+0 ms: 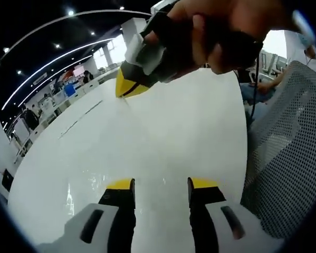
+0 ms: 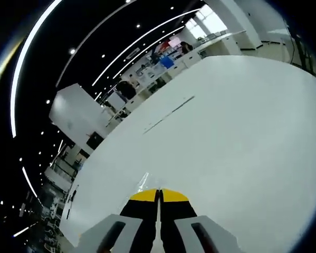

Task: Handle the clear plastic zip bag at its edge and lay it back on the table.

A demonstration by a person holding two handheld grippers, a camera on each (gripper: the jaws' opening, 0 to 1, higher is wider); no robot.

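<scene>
In the left gripper view, the left tongs (image 1: 161, 184) stand wide apart near the bottom, yellow tips just above the white table (image 1: 173, 132), grasping nothing. The clear zip bag (image 1: 94, 174) lies flat and hard to make out on the table, showing only as faint glare to the left of the tips. Farther off, a hand (image 1: 226, 26) holds the right tongs (image 1: 127, 90), tips pressed together at the bag's thin far edge. At the right stands a mesh chair (image 1: 289, 153).

In the right gripper view, the right tongs (image 2: 159, 194) are clenched, a sliver of clear bag (image 2: 142, 182) at their tips.
</scene>
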